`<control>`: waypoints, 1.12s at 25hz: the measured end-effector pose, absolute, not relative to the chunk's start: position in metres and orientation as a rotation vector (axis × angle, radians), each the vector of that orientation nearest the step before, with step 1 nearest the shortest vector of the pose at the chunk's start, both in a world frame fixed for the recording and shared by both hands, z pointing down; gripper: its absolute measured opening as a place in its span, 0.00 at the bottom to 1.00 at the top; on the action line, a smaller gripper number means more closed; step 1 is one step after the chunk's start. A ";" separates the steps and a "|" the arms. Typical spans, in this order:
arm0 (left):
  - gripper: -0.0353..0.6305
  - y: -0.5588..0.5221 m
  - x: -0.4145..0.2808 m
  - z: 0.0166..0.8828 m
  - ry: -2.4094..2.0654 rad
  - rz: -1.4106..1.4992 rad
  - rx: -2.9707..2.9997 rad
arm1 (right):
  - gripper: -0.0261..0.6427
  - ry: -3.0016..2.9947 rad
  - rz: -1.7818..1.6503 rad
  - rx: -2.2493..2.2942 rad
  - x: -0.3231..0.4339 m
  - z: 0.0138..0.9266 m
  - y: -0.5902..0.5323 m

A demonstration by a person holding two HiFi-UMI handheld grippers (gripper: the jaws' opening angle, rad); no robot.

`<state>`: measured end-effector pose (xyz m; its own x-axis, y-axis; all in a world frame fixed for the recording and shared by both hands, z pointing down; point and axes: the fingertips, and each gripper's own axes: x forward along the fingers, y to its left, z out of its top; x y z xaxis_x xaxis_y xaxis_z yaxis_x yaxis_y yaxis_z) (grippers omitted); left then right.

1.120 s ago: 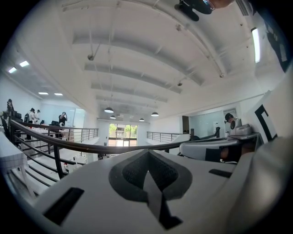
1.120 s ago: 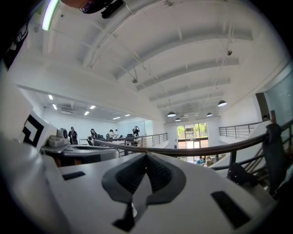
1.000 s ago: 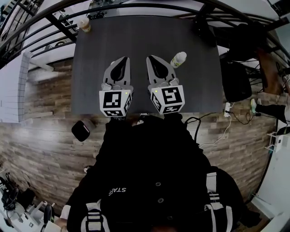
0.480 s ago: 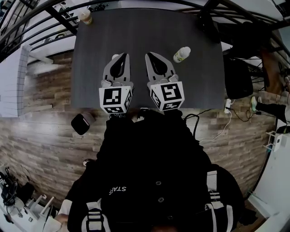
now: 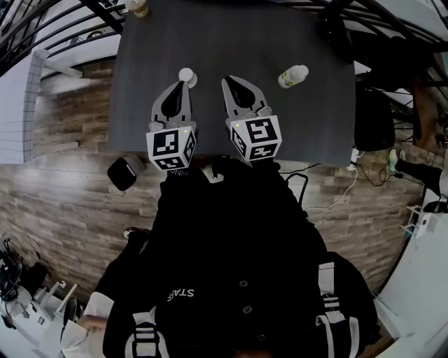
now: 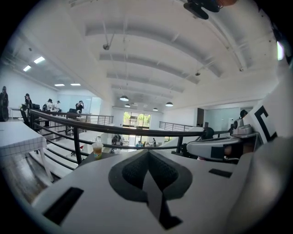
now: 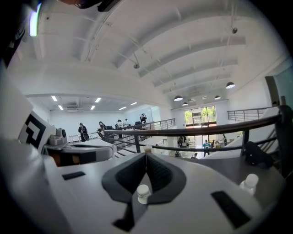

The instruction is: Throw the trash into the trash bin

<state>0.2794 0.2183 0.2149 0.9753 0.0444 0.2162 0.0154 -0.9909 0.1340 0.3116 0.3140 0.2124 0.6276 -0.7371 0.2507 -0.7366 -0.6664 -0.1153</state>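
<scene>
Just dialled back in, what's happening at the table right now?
A person holds the left gripper and the right gripper side by side over the near part of a dark table. Both have their jaws together and hold nothing. A small white bottle stands just beyond their tips, a larger bottle lies to the right, and a drink cup stands at the far left corner. The black bin sits on the floor, left of the table. No trash is picked up yet.

White bottle [image 5: 292,75], smaller bottle [image 5: 187,75] upright on table [image 5: 231,42]; black bin [image 5: 122,173] beside.
</scene>
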 end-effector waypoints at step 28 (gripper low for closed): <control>0.05 0.123 0.280 0.385 -0.108 0.664 2.837 | 0.10 1.478 -0.897 -2.775 0.340 0.392 0.201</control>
<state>0.2801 0.1234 0.3845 0.8950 -0.0200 0.4456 -0.1219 -0.9720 0.2011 0.3402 0.2006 0.3921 0.4428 -0.7293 0.5216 -0.7992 -0.5847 -0.1390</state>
